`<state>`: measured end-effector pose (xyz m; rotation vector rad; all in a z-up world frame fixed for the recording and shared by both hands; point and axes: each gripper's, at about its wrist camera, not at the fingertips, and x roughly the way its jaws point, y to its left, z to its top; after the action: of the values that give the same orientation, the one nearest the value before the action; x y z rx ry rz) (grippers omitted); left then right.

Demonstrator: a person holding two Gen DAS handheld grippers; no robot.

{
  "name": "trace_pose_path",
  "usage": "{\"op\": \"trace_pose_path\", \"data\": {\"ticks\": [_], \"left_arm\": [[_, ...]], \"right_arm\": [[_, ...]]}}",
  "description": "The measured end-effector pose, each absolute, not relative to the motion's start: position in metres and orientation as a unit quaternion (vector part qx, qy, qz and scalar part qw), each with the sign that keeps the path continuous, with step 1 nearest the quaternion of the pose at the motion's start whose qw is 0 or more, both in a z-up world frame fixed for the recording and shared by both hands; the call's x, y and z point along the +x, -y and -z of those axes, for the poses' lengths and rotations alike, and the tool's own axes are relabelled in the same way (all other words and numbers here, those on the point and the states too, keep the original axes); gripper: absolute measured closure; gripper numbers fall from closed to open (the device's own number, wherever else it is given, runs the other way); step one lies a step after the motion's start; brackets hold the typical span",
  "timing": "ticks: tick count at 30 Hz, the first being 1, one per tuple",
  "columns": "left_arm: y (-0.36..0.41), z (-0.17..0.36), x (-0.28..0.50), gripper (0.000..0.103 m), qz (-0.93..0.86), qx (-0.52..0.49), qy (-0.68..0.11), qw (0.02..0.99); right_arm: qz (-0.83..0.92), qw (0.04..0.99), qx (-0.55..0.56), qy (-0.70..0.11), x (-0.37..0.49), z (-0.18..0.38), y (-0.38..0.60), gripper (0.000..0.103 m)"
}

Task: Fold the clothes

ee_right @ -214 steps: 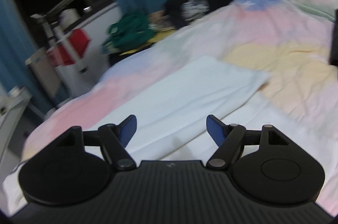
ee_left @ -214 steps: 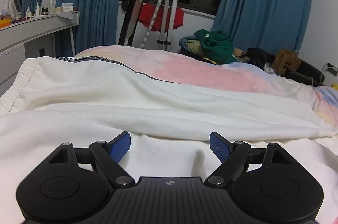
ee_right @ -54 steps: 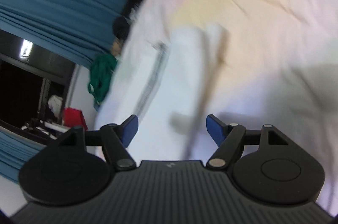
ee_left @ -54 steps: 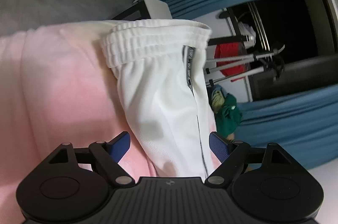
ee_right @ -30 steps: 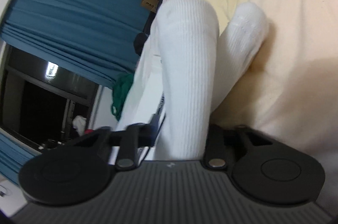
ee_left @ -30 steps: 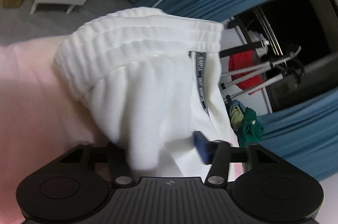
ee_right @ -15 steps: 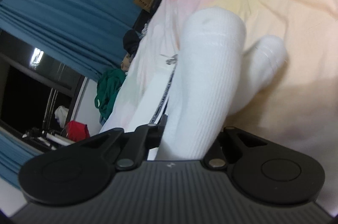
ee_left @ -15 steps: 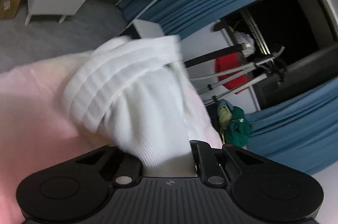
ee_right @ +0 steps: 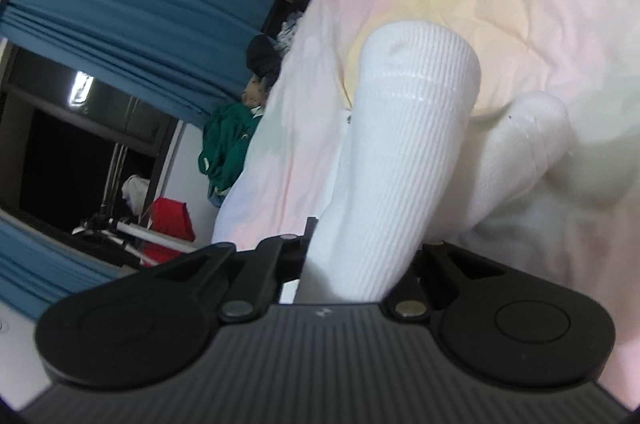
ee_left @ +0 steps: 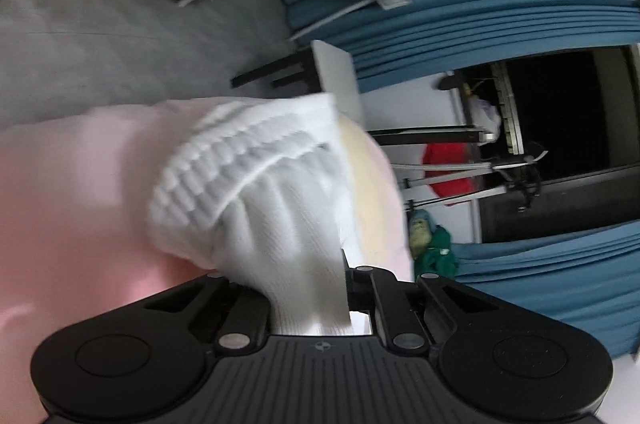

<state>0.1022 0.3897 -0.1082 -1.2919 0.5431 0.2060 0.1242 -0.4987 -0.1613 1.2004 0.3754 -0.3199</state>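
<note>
Indoor light, prob. overhead; fisheye-warped edges; slight motion blur.

Two matte black handheld grippers, seen from behind along their fingers

On the left gripper (ee_left: 306, 288), a ribbed black plate with a small round emblem at its 12 o'clock edge is flanked by two round housings, each marked with a raised disc; silver screws are set at the link pivots, and triangular cut-outs are seen in the black arms. The right gripper (ee_right: 362, 248) is built alike: a grooved dark grey plate, a small pale logo at 12 o'clock, two disc-capped housings at 9 and 3 o'clock, and silver pivot screws.
</note>
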Motion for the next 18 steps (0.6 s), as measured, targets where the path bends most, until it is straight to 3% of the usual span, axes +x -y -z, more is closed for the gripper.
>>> {"op": "trace_pose_path", "data": {"ticks": [5,8,12,14,16,18], "left_arm": [[-0.385,0.112,0.101,0.092,-0.124,-0.542,-0.290,0.779],[-0.380,0.109,0.097,0.085,-0.128,-0.524,-0.298,0.788],[-0.367,0.101,0.092,0.067,-0.151,-0.480,-0.317,0.804],[-0.356,0.094,0.093,0.063,-0.166,-0.446,-0.328,0.816],[-0.342,0.081,0.096,0.043,-0.202,-0.401,-0.335,0.828],[-0.328,0.066,0.092,0.041,-0.230,-0.347,-0.327,0.849]], "right_arm": [[0.182,0.730,0.619,-0.227,0.101,0.204,0.514,0.091],[0.175,0.706,0.648,-0.227,0.095,0.220,0.518,0.091],[0.175,0.736,0.610,-0.236,0.100,0.213,0.513,0.090],[0.175,0.746,0.597,-0.239,0.103,0.213,0.511,0.090],[0.171,0.744,0.602,-0.235,0.103,0.219,0.514,0.090],[0.161,0.743,0.606,-0.233,0.104,0.223,0.516,0.090]]}}
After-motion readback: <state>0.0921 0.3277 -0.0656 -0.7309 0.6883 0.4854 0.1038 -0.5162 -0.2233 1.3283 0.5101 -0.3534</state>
